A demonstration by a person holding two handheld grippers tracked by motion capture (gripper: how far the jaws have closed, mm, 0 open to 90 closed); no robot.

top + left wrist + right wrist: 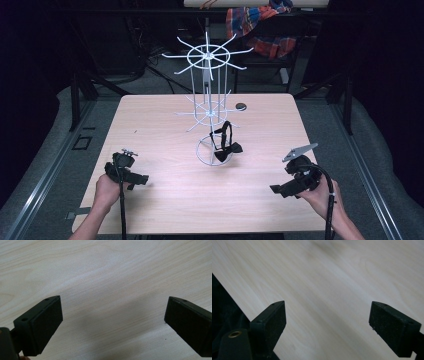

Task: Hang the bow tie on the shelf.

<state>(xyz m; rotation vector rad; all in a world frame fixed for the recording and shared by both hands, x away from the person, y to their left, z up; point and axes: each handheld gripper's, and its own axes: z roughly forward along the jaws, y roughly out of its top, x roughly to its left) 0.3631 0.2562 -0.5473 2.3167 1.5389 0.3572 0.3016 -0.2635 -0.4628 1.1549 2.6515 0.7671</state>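
A pale wooden table [160, 200] sits in a dark room, and near its middle stands a white wire rack [209, 90] with two tiers of spokes on a thin post and a ring base. A black bow tie [226, 145] hangs low on the rack, its strap looped up toward the lower spokes and its bow resting at the ring base, partly over the right rim. Behind the rack, a small dark disc [241, 106] lies on the table, well apart from everything else. Beyond the far edge, a plaid cloth [260, 25] (red, blue and orange) is draped over dark furniture.

The left gripper [141, 180] is held near the front left corner, just above the table, pointing toward the middle. In the left gripper view its gripper [112, 320] has both jaws spread wide with bare wood grain between them, holding nothing.

The right gripper [276, 189] is held near the front right corner, with its grey plate on top, also pointing inward. In the right gripper view its gripper [327, 322] is likewise spread wide over bare wood and grips nothing; the table edge and dark floor [222, 305] run along the left of that view.

Both grippers are well apart from the rack and the bow tie.
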